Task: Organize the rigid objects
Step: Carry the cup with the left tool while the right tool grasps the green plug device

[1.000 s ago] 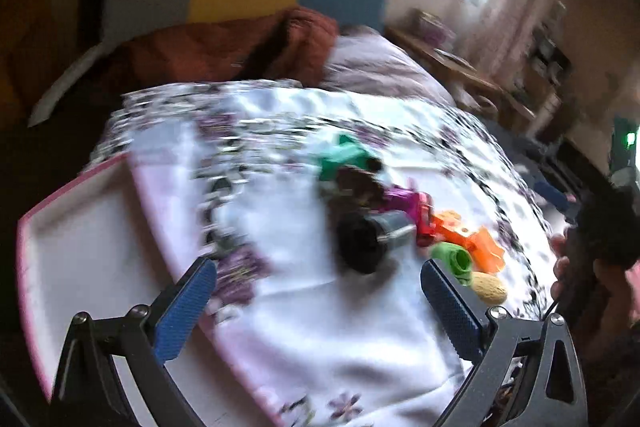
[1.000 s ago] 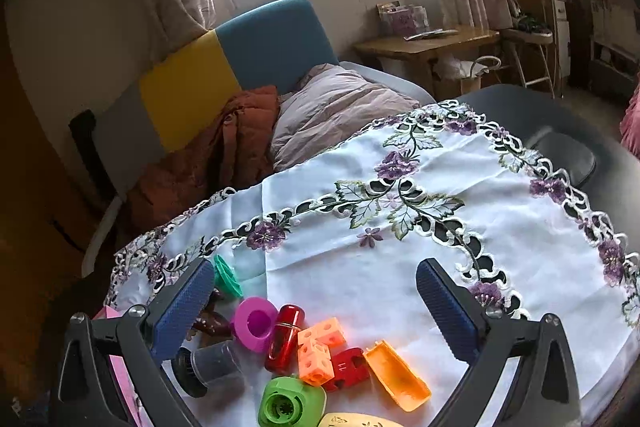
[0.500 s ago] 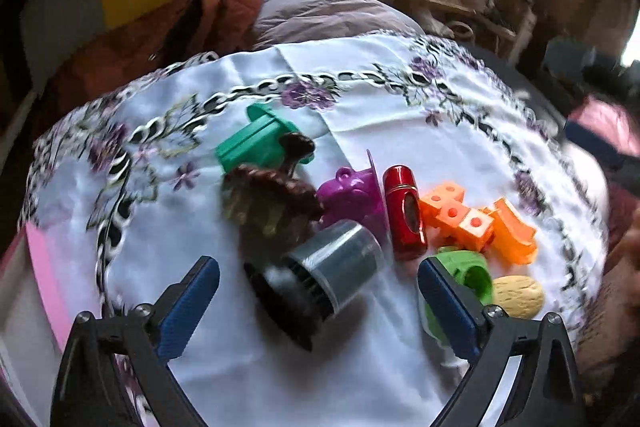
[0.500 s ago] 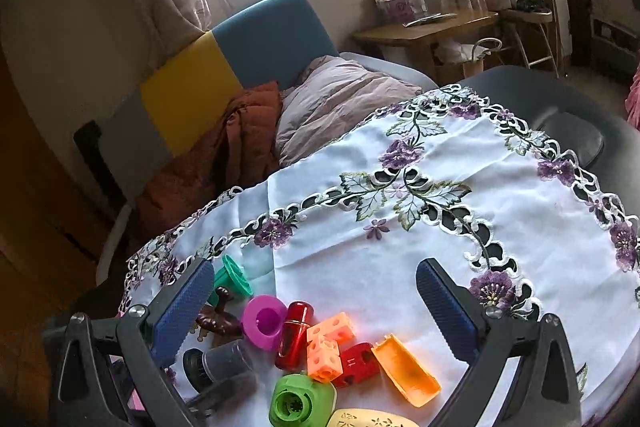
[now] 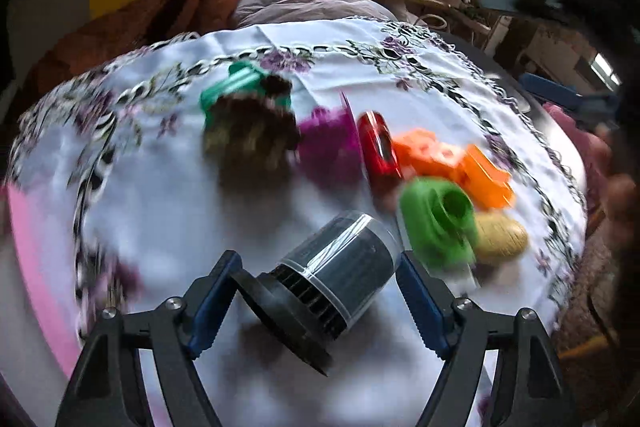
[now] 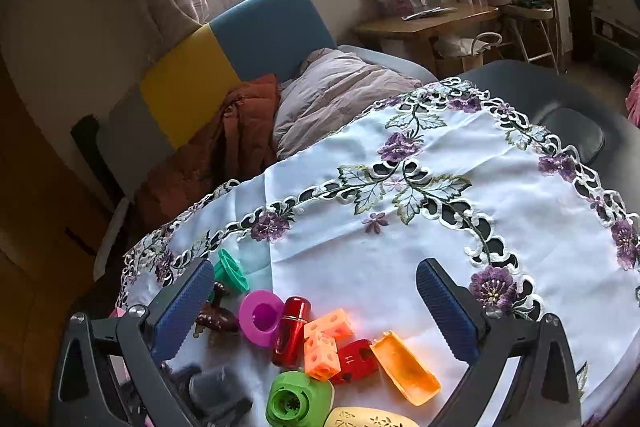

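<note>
A dark cylindrical container [image 5: 340,267] with a clear cap and a black flanged base lies on its side on the white embroidered tablecloth [image 5: 160,211]. My left gripper [image 5: 318,263] straddles it, one blue pad on each side. The jaws are closing and the pads look just short of pressing. Behind it lie a green round toy [image 5: 436,219], a red capsule [image 5: 378,147], a magenta cup [image 5: 328,143], orange cubes [image 5: 428,155] and a brown figure [image 5: 248,139]. My right gripper [image 6: 315,267] hovers open above the same pile, holding nothing.
A pink-edged white tray [image 5: 24,227] sits at the table's left. An orange trough piece [image 6: 404,367], a red numbered block [image 6: 354,361], a teal piece [image 6: 230,273] and a yellow oval [image 6: 368,419] are also in the pile. A sofa with cushions [image 6: 328,91] stands behind the table.
My left gripper swung right from the tray and dropped to the dark container, its jaws narrowing around it. The right gripper stayed put.
</note>
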